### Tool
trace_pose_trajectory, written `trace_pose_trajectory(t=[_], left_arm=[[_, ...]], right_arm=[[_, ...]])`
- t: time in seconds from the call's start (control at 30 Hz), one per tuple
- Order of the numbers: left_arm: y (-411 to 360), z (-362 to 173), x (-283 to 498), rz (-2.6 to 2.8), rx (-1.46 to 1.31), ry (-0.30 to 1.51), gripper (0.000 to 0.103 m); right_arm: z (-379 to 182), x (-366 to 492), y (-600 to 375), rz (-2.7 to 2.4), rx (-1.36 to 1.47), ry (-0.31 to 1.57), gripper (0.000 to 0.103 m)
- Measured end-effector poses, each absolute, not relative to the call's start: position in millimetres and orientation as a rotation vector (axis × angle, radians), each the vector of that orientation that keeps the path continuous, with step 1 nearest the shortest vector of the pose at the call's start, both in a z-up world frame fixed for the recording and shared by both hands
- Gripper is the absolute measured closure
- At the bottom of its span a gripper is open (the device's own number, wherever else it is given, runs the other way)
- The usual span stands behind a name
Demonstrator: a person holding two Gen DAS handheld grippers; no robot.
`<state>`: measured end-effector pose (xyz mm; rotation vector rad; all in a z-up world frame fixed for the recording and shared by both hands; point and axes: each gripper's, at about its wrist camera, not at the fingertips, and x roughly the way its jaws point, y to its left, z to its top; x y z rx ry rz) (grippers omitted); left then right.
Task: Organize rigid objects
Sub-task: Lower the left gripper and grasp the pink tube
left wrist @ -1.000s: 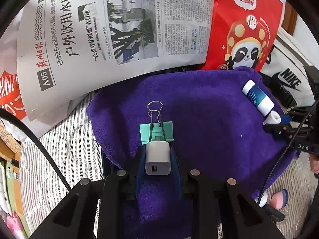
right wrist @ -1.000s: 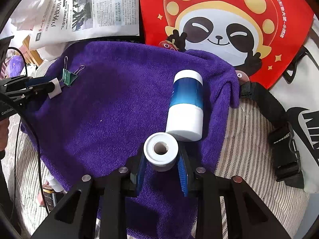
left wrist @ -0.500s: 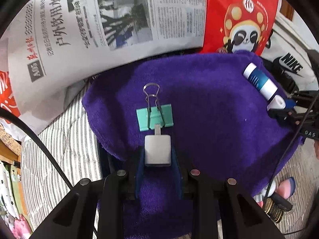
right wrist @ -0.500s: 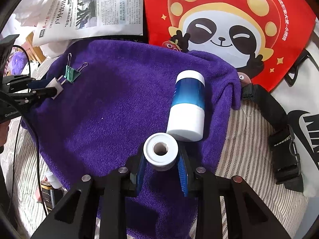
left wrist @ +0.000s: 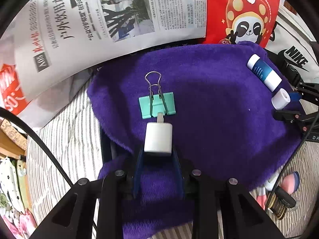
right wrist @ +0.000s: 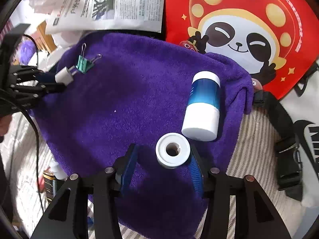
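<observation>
A purple towel point(left wrist: 209, 99) lies over a striped surface. In the left wrist view a white charger plug point(left wrist: 158, 138) lies on it, prongs touching a green binder clip point(left wrist: 157, 106). My left gripper point(left wrist: 158, 159) is open, its pads spread just behind the plug. In the right wrist view a white roll point(right wrist: 172, 150) lies on the towel point(right wrist: 119, 109) next to a blue and white bottle point(right wrist: 203, 105). My right gripper point(right wrist: 165, 159) is open; the roll rests against its right pad. The plug point(right wrist: 63, 75) and clip point(right wrist: 83, 64) also show at the left there.
A newspaper point(left wrist: 99, 20) and a red panda bag point(left wrist: 245, 14) lie behind the towel. A white Nike bag point(right wrist: 307, 131) with a black strap and buckle point(right wrist: 287, 149) lies to the right. Small bottles point(left wrist: 279, 203) lie by the towel's front edge.
Both grippers have opened. The left has let go of the charger plug, now lying by the clip. The right has let go of the white roll beside the bottle.
</observation>
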<state>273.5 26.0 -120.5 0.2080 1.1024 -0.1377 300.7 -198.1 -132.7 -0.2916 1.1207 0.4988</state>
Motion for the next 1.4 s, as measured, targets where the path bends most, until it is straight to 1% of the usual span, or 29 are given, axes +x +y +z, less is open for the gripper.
trace_pose_trajectory(t=[0.1,0.33,0.47,0.57,0.8,1.0,1.07,1.13,1.17,1.33,1.4], left_arm=[[24.6,-115.3,258.6,-0.13,0.187,1.086,0.071],[15.9,-94.0,213.6,-0.075,0.215,1.007,0.071],[6.9,-78.4,185.4,-0.155,0.19,0.98,0.071],[-9.0,-79.5,164.5,-0.227,0.186,0.981,0.071],[-39.2,-112.5,131.9,-0.335,0.14,1.02,0.071],[-51.4,-129.8,131.4,-0.327,0.177,1.026,0.071],[-56.8,-131.7,133.3,-0.329,0.19,1.015,0.073],[-60.6,-132.5,135.7,-0.333,0.184,1.009,0.084],[-61.4,-132.3,136.1,-0.328,0.187,1.011,0.086],[-46.0,-130.9,130.2,-0.306,0.195,1.022,0.086],[-40.9,-130.3,131.4,-0.317,0.178,1.025,0.084]], right_arm=[[-125.4,301.6,-203.6,0.476,-0.292,1.119,0.053],[-85.8,294.5,-217.6,0.449,-0.189,1.084,0.053],[-58.5,267.8,-222.4,0.461,-0.153,1.018,0.053],[-52.4,245.9,-230.1,0.443,-0.126,1.004,0.053],[-59.5,165.6,-267.7,0.319,-0.033,0.949,0.053],[-74.4,113.7,-282.9,0.236,-0.026,0.959,0.053],[-79.8,102.9,-286.0,0.209,-0.017,0.963,0.053],[-85.1,98.6,-287.6,0.216,0.021,0.973,0.053],[-87.7,97.4,-287.8,0.224,0.042,0.977,0.053],[-94.1,88.5,-286.1,0.239,0.038,0.981,0.053],[-94.7,87.3,-289.0,0.246,0.067,0.983,0.052]])
